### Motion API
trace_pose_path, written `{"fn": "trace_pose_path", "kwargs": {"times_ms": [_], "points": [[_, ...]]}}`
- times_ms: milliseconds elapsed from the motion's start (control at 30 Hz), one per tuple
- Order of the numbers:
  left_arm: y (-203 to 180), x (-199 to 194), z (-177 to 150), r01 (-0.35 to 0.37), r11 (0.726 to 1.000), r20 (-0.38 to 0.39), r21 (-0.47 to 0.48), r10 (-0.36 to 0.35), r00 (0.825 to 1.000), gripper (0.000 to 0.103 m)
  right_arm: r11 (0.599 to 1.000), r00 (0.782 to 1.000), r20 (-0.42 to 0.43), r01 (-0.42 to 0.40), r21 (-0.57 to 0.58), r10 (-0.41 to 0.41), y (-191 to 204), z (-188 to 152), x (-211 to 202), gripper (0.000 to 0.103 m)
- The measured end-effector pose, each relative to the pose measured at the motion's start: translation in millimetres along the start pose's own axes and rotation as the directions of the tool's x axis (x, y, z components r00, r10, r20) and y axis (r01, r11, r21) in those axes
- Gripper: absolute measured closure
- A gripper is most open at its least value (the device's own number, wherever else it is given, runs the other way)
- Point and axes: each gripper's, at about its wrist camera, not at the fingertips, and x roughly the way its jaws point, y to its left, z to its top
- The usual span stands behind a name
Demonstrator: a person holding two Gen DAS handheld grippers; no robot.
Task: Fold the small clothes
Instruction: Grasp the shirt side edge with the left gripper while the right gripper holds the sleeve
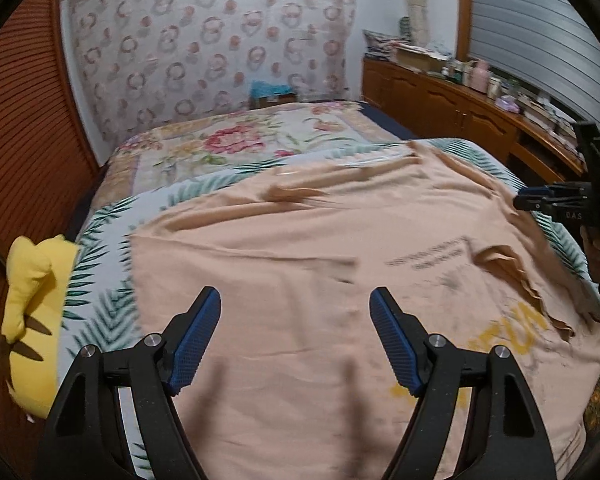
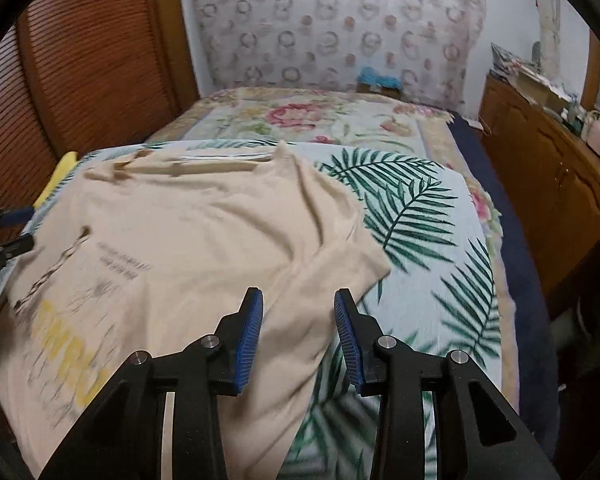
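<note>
Left wrist view: printed lettering on shirt (image 1: 300, 264) blurred; left tool (image 1: 296, 332), right tool (image 2: 299, 322) both released.

Support: a bed (image 2: 516, 240) with a dark blue edge along its right side.
Far cover: a flowered blanket (image 1: 236, 144) over the far half.
Near cover: a palm-leaf sheet (image 2: 420, 220) over the near half.
On the sheet: a peach T-shirt (image 1: 280, 264), spread flat with printed side up, wrinkled at one sleeve.
Left edge: a yellow cushion (image 1: 32, 304).
</note>
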Motion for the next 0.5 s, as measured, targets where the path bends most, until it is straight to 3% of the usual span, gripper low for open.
{"fn": "trace_pose_path", "kwargs": {"times_ms": [133,167,267,500], "points": [[28,7,1,-0.03,0.999,-0.007,-0.034,0.03,1.0,0.025,1.0,1.0,-0.026,0.014,-0.005,-0.015,0,6,14,0.067],[34,9,2,-0.036,0.999,-0.009,-0.041,0.035,0.999,0.025,1.0,1.0,-0.027,0.006,-0.005,-0.006,1,5,14,0.082],[52,17,3,-0.056,0.997,-0.02,-0.058,0.055,0.998,0.025,1.0,1.0,-0.01,-0.007,-0.022,0.006,-1,10,10,0.098],[86,35,5,-0.088,0.991,-0.041,-0.097,0.085,0.996,0.025,0.998,0.998,0.025,0.063,0.014,-0.064,-33,12,-13,0.099]]}}
